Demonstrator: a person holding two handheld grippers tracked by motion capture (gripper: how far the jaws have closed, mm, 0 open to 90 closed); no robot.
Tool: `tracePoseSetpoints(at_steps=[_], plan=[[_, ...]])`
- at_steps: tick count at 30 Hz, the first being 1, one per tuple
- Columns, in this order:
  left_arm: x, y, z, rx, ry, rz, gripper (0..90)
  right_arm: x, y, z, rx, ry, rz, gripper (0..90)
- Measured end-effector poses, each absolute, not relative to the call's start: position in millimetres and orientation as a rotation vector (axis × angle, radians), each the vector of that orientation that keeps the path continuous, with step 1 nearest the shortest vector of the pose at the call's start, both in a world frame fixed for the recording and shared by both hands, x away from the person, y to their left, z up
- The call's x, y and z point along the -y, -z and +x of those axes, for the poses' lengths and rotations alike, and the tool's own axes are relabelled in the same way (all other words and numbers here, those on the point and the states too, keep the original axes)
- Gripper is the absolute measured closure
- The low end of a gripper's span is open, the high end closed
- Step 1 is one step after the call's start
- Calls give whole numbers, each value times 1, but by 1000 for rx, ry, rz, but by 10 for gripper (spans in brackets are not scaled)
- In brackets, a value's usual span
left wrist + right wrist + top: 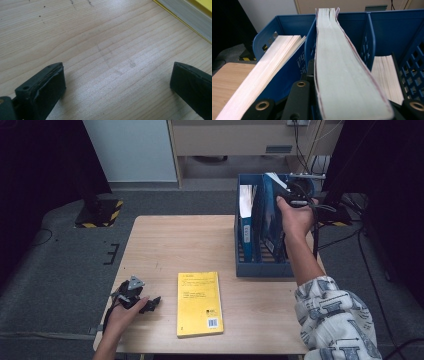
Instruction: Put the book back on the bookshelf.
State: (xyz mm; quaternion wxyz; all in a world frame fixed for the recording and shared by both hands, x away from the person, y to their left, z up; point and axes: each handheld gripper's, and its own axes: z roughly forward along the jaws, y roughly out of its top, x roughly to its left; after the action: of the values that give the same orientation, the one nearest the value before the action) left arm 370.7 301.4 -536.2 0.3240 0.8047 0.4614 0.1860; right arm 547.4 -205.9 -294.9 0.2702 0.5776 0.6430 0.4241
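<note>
The left gripper (134, 296) rests on the wooden table (165, 245) at its near left corner, with the person's left hand wrapped around its body. In the left gripper view its two black jaws stand wide apart over bare wood – released, nothing between them – and the page edge of a yellow book (190, 15) crosses the top right corner.

That yellow book (199, 303) lies flat on the table just right of the left gripper, near the front edge, cover up and a barcode at its near right corner.

Further right, at the far right of the table, stands a blue file rack (262, 267) with upright dividers. A book (246, 215) with a blue cover leans in its leftmost compartment.

The right gripper (292, 195) is held above the far end of the rack by the person's right hand (296, 217), whose patterned sleeve (332, 320) enters from the near right. Its jaws are clenched on a thick book (342, 75) – the right gripper view looks along the book's pale page edge, with the jaws pressing on either side. This book stands on edge in the rack's middle compartment, rising above the dividers. Another stack of pages (387, 77) sits in the compartment to its right.
</note>
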Motion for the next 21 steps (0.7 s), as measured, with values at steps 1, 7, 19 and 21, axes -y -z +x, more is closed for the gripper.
tracePoseSetpoints(at_steps=[1, 7, 19, 21], plan=[[-301, 536, 371, -1210, -488, 2111, 0, 205, 296, 548, -1735, -1142, 1557, 738], [-301, 536, 371, -1208, -487, 2113, 0, 200, 303, 552, -1736, -1136, 1556, 738], [-301, 536, 371, -1207, -488, 2118, 0, 202, 320, 553, -1721, -1137, 1587, 738], [-301, 536, 371, -1206, -487, 2116, 0, 202, 321, 553, -1718, -1138, 1588, 738]])
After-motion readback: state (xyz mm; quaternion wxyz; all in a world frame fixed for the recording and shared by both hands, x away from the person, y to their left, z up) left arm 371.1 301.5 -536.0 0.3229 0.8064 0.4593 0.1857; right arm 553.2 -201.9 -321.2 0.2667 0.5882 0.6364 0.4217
